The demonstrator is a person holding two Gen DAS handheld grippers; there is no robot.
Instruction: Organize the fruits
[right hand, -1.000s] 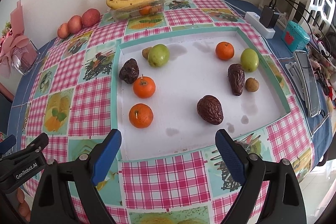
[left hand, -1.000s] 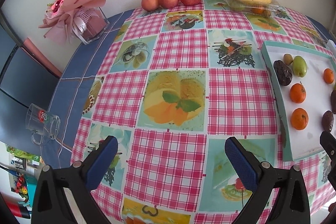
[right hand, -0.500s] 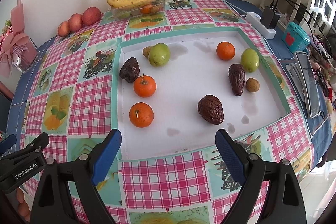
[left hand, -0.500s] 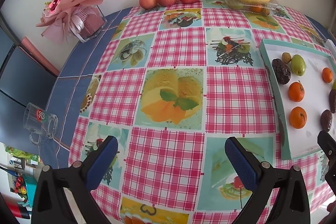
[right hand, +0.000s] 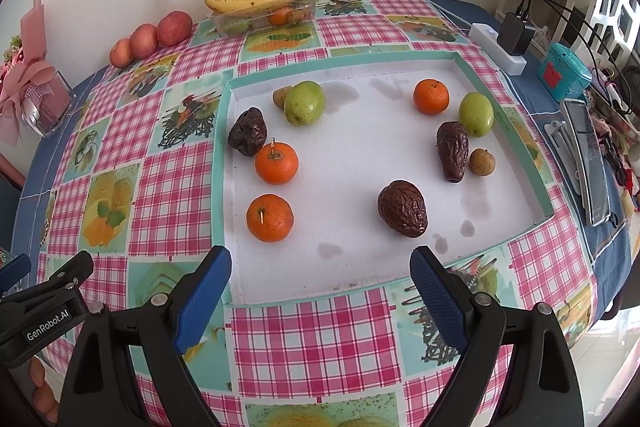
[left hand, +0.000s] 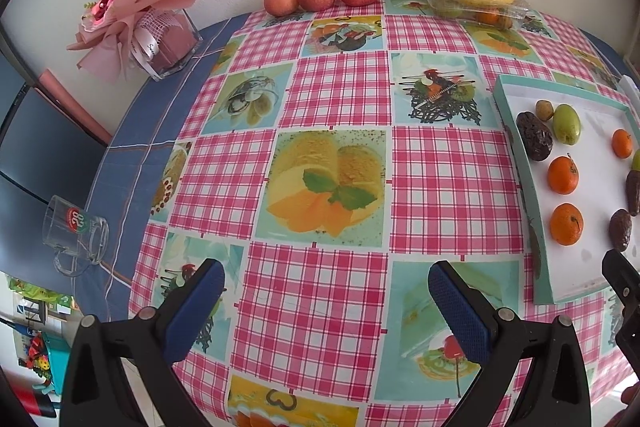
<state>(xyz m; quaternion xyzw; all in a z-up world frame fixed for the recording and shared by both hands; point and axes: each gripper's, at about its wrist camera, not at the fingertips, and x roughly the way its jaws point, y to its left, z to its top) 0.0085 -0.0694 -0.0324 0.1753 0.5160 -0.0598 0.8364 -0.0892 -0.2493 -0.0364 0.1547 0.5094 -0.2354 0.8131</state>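
Both held with jaws apart and nothing between them: right hand-held gripper [right hand: 320, 291] just short of the tray's [right hand: 218, 163] near rim, left hand-held gripper [left hand: 324, 293] over bare checked surface [left hand: 336, 91]. Fruits scattered in the tray, unsorted: tangerines [right hand: 277, 163] at 9 o'clock, wrinkled brown fruit [right hand: 402, 208] at 5, green ones [right hand: 476, 113] toward 2. For any pick, best to come down from above, clearing the low rim. Ample white floor at tray centre; phone [right hand: 588, 163] and power strip [right hand: 498, 45] crowding the 3 o'clock side.
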